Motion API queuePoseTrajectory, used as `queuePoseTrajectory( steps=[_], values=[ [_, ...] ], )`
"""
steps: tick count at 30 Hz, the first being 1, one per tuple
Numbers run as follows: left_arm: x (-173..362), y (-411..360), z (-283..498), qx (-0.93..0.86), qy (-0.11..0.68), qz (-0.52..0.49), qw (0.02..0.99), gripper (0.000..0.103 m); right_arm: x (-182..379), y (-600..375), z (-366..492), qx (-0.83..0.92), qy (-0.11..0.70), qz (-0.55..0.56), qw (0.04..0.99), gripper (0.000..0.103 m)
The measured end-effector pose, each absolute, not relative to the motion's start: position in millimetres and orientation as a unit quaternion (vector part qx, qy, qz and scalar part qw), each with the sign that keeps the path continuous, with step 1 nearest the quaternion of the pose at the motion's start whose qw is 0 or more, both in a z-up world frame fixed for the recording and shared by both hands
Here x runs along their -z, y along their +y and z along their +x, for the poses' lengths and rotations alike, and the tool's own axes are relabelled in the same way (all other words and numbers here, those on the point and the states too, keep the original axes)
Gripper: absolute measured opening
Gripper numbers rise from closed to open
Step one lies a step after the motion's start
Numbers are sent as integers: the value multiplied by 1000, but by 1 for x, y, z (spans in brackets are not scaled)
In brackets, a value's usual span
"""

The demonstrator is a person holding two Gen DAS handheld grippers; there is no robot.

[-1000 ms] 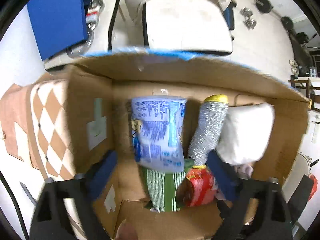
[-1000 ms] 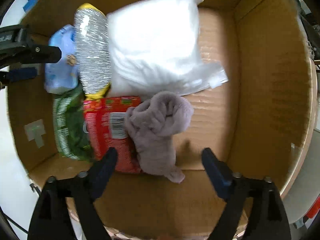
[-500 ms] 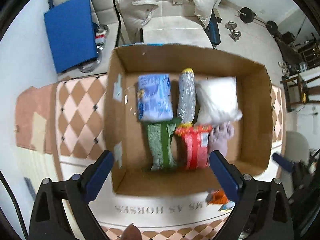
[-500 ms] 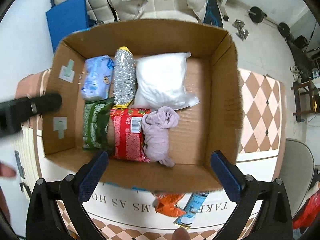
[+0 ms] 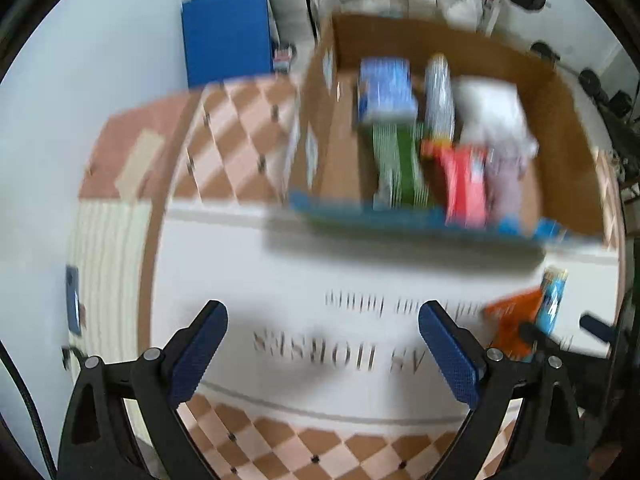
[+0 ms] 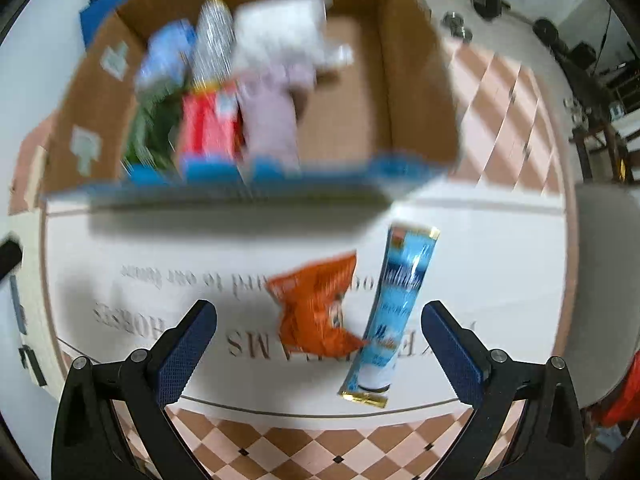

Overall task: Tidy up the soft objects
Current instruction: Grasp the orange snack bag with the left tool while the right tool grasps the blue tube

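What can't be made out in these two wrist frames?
- Cardboard box contents: motion blur smears them in both views; labels unreadable.
- Printed lettering on the tablecloth: blurred in both views, partly covered by the orange packet and blue tube in the right view.
- Orange packet in the left view: the other gripper partly hides it.

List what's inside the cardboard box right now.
Inside the cardboard box: blue pack, silver roll, white bag, green pack, red pack, lilac cloth. Anything beneath them is covered.
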State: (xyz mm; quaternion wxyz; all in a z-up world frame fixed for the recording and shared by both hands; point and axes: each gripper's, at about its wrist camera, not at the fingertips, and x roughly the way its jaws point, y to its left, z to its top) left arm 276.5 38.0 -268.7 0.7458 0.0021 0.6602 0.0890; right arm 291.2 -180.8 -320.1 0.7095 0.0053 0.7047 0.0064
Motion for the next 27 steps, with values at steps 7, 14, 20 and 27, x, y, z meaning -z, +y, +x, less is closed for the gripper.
queuePoseTrajectory(
  steps=[7, 14, 20, 27],
  values=[
    [315, 21, 248, -70, 696, -4, 715, 98, 354, -195, 271, 15, 706, 39, 707, 103],
    [331, -40, 267, 21, 721, -41, 692, 98, 358, -263, 242, 74, 693, 132, 705, 102],
    [361, -104, 288, 73, 747, -33, 659, 98, 362, -306, 218, 111, 695, 133, 698, 90],
    [408, -141, 297, 87, 782, -25, 616, 57, 364, -348, 186, 139, 699, 144, 686, 84]
  ],
)
